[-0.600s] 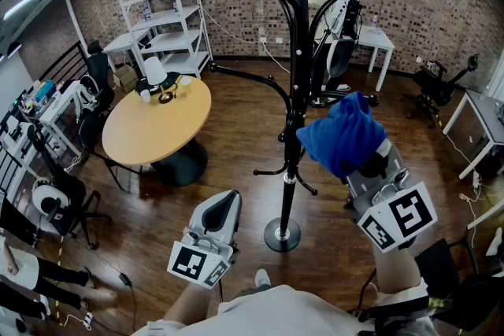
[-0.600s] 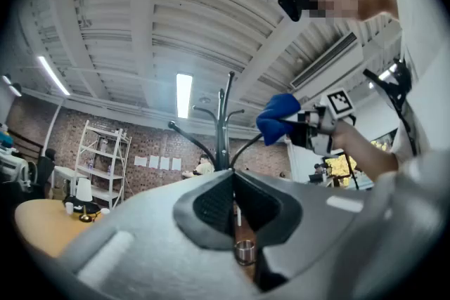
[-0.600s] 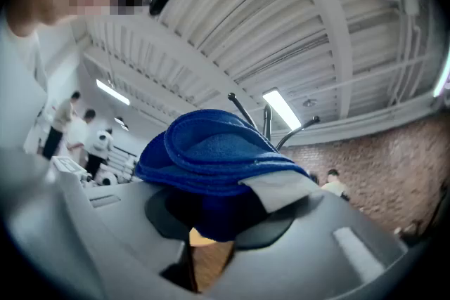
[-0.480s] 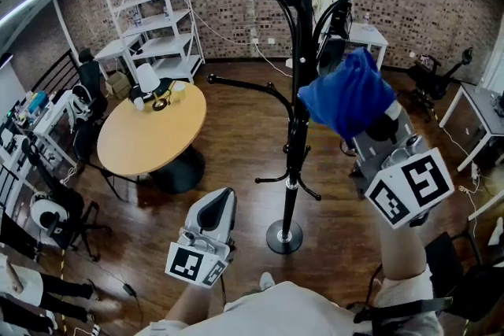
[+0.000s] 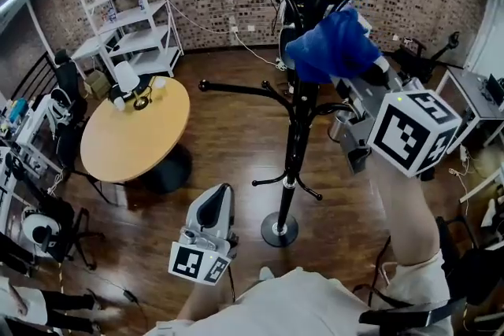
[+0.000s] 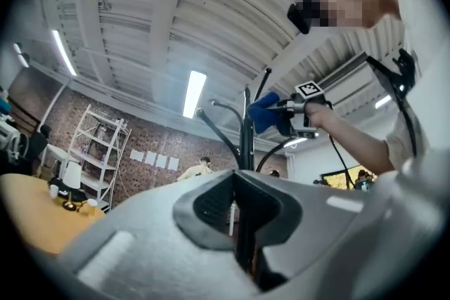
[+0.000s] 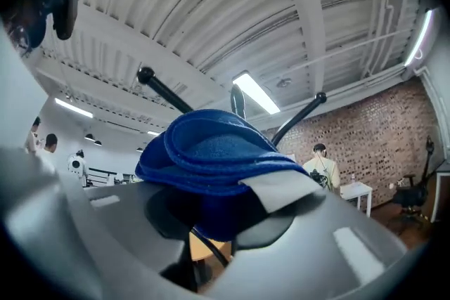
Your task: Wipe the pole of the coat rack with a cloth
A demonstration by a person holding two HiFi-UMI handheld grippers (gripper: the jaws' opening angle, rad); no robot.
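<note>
Pole [image 5: 298, 130] of the coat rack stands upright on its round foot [image 5: 279, 230], with curved hooks branching off near its top and a smaller set lower down. The blue cloth [image 5: 331, 47] is up at hook level, against the pole's right side as I see it. I cannot tell whether it is touching yet.

Right gripper [image 7: 211, 221]: jaws clamped on the cloth, which bunches in thick folds over the tips.

My judgement for the step: press the soft bunch onto the pole, not the hard jaw tips. Wrap it partly round, then draw it down in one steady stroke, threading between the hooks so the cloth does not snag.

Pole looks black, glossy and slim, with a pale ring low down just above the foot.

Left gripper [image 5: 216, 208]: low, near the foot of the pole, jaws together on nothing. It could steady the pole if it rocks.

Round wooden table [image 5: 134, 134]: well apart from the pole, on its left
</note>
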